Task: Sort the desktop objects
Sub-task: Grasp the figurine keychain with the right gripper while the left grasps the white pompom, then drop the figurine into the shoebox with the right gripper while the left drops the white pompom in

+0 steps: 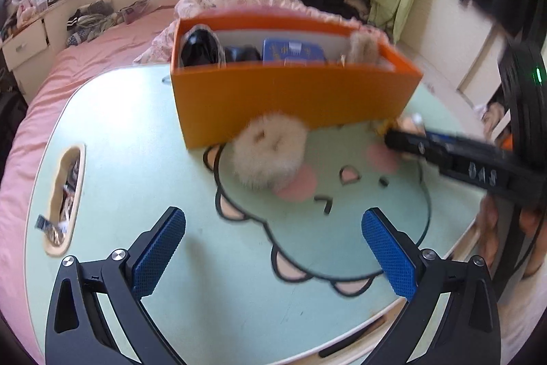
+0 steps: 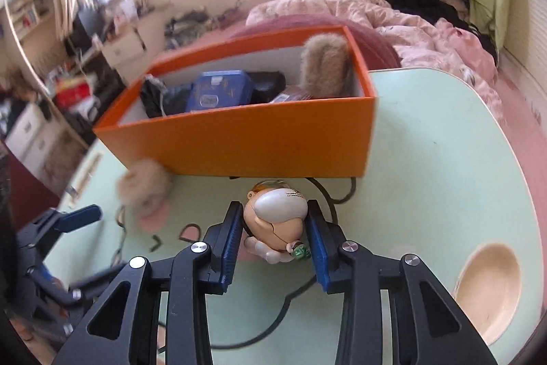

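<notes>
right gripper: clamped on toy figurine
figurine axis: lengthwise along fingers, head toward orange box
left gripper: spread wide, empty

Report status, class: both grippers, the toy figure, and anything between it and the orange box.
Left gripper open, empty. Right gripper shut on toy figure. Orange box directly ahead, path clear; fluffy pom-pom off left.

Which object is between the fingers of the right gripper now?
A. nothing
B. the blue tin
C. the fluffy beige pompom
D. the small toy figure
D: in the right wrist view the blue pads of the right gripper press on both sides of the small toy figure, in front of the orange box.
</notes>
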`<state>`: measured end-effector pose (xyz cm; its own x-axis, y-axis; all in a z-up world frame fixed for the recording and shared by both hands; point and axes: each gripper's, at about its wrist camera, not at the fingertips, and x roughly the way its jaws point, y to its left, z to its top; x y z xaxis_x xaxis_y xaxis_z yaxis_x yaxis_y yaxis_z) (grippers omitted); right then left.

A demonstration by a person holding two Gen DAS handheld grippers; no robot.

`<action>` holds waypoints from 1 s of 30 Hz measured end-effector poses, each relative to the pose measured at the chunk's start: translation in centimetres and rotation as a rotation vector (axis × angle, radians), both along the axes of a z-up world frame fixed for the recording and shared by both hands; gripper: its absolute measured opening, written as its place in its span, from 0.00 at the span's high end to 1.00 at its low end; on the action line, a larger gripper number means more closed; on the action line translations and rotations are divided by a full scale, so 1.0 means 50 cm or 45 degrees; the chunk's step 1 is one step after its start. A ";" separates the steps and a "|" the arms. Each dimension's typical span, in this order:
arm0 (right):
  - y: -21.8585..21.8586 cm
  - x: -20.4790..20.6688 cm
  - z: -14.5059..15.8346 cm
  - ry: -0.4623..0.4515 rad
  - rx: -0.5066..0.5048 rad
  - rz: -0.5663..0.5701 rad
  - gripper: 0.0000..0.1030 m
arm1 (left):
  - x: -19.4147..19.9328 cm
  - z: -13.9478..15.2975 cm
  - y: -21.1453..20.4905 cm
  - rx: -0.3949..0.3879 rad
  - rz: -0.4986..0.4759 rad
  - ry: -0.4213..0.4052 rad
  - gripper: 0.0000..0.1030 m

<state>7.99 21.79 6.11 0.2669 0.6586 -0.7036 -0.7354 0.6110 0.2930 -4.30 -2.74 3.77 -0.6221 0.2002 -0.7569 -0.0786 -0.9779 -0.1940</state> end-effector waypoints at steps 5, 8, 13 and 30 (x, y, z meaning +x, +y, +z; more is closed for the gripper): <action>-0.019 -0.011 0.038 -0.031 0.056 0.007 0.66 | -0.055 0.030 0.026 -0.148 0.025 0.037 0.11; -0.025 -0.018 0.049 -0.044 0.073 0.006 0.66 | -0.099 0.007 0.039 -0.228 0.025 -0.060 0.47; -0.037 -0.016 0.053 -0.039 0.090 0.001 0.66 | -0.110 -0.019 0.033 -0.154 -0.020 -0.060 0.62; 0.087 0.086 0.153 -0.160 0.206 -0.045 0.63 | -0.202 0.123 -0.023 0.022 0.107 0.172 0.17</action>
